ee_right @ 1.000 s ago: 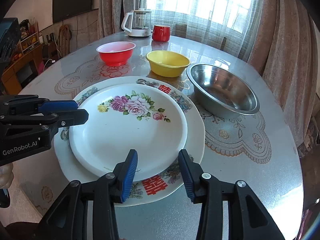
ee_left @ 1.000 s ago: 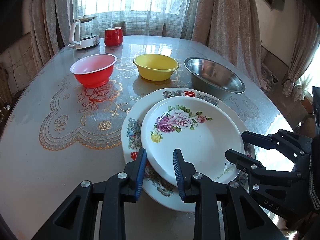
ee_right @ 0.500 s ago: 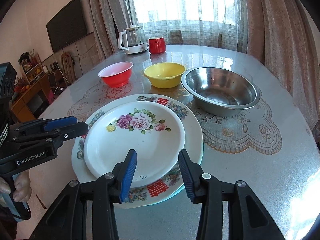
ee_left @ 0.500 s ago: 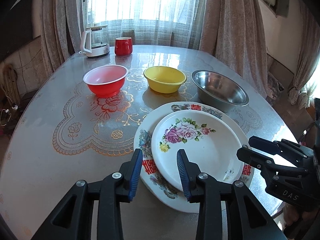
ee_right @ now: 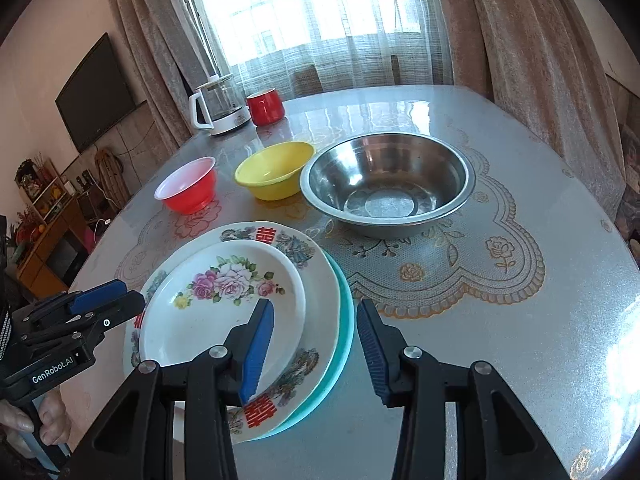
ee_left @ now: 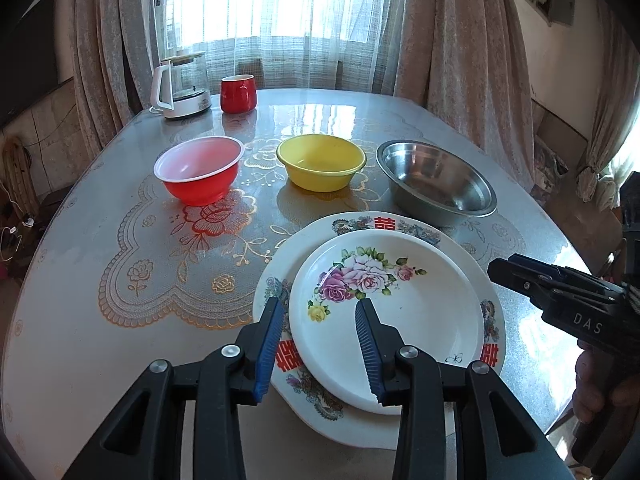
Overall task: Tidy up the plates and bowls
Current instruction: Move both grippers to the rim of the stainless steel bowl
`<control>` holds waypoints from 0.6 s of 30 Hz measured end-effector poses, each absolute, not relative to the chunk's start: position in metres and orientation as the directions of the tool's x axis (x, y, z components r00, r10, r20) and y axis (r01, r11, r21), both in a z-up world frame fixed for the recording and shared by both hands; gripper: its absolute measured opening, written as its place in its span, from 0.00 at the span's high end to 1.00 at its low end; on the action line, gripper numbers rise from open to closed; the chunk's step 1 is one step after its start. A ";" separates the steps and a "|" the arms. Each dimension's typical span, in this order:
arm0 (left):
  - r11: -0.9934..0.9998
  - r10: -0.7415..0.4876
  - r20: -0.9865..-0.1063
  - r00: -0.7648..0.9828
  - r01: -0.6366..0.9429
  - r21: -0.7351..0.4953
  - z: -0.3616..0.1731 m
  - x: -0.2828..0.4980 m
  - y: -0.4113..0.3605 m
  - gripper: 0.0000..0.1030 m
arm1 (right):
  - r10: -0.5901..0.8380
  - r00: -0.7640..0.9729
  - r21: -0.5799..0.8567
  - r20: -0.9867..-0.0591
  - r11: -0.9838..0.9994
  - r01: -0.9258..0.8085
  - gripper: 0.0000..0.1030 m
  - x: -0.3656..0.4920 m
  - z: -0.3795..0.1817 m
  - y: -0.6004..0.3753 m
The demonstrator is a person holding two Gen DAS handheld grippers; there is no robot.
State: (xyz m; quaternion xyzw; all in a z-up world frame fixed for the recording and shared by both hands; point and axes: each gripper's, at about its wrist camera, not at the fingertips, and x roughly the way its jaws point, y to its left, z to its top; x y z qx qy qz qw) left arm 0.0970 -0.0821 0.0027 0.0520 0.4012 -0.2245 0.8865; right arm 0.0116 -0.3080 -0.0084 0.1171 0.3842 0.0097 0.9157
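A small white plate with roses [ee_left: 392, 304] [ee_right: 224, 300] lies on a larger patterned plate with red characters [ee_left: 280, 280] [ee_right: 316, 308]; a teal plate rim [ee_right: 345, 320] shows under them. Behind stand a red bowl [ee_left: 199, 176] [ee_right: 187, 191], a yellow bowl [ee_left: 321, 167] [ee_right: 274, 175] and a steel bowl [ee_left: 436, 182] [ee_right: 386, 184]. My left gripper [ee_left: 320, 344] is open and empty, above the stack's near left edge. My right gripper [ee_right: 314, 352] is open and empty, above the stack's right edge; it also shows in the left wrist view [ee_left: 520, 276].
A glass kettle [ee_left: 182, 84] [ee_right: 218, 106] and a red mug [ee_left: 239, 94] [ee_right: 265, 107] stand at the table's far end. The table [ee_left: 100, 340] has a lace-pattern cover under glass. Curtains hang behind; a TV [ee_right: 96, 92] and shelves are at left.
Both grippers have pulled back and risen from the plate stack. The right gripper has shifted to the right, so the teal plate rim now shows. The plates have not moved.
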 end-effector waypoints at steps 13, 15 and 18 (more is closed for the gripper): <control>0.871 -0.416 -0.744 0.523 0.464 -0.160 0.015 0.125 -0.108 0.63 | -0.005 0.703 0.257 -0.711 0.929 0.266 0.57 0.029 -0.006 -0.374; 0.862 -0.438 -0.743 0.506 0.470 -0.188 0.016 0.132 -0.114 0.63 | -0.012 0.701 0.269 -0.713 0.919 0.290 0.57 0.033 -0.006 -0.383; 0.851 -0.467 -0.744 0.479 0.473 -0.230 0.017 0.143 -0.126 0.63 | -0.026 0.704 0.282 -0.710 0.905 0.318 0.57 0.038 -0.006 -0.394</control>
